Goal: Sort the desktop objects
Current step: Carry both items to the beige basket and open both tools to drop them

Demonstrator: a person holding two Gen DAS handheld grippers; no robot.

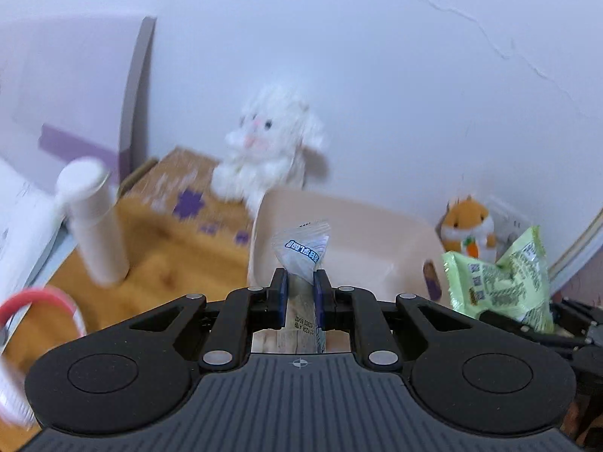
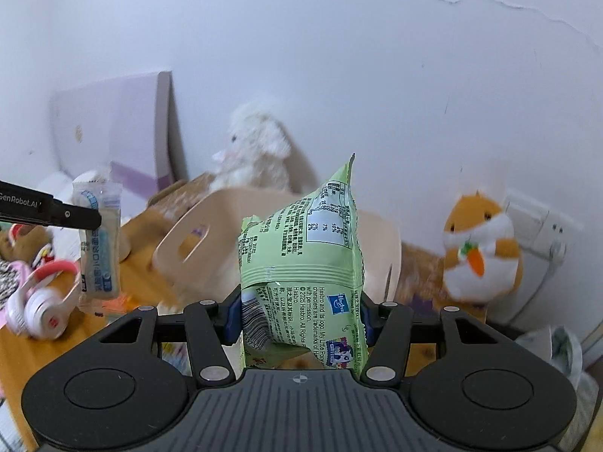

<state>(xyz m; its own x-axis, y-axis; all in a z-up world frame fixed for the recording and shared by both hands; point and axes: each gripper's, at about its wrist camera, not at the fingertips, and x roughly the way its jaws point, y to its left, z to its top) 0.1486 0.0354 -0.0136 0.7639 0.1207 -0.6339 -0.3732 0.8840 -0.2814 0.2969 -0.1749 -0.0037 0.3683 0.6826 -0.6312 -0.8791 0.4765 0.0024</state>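
the sort looks midway: both packets are lifted and neither is in a container yet, so each is left to drop. at the left, the left gripper point(image 1: 300, 282) is clamped on a clear sachet point(image 1: 301, 248) with blue print, held in the air in front of the beige bin point(image 1: 377, 222). further right, the right gripper point(image 2: 297, 316) is clamped on a green snack bag point(image 2: 301, 233), also raised near the bin. on the near left of the desk, the pink headphones point(image 2: 41, 301) lie unsorted. the bin's inside shows no contents from here, though much is hidden. the white plush point(image 1: 271, 143) sits on a cardboard box point(image 1: 181, 184) behind it; the orange hamster toy point(image 2: 482, 241) stands far right.
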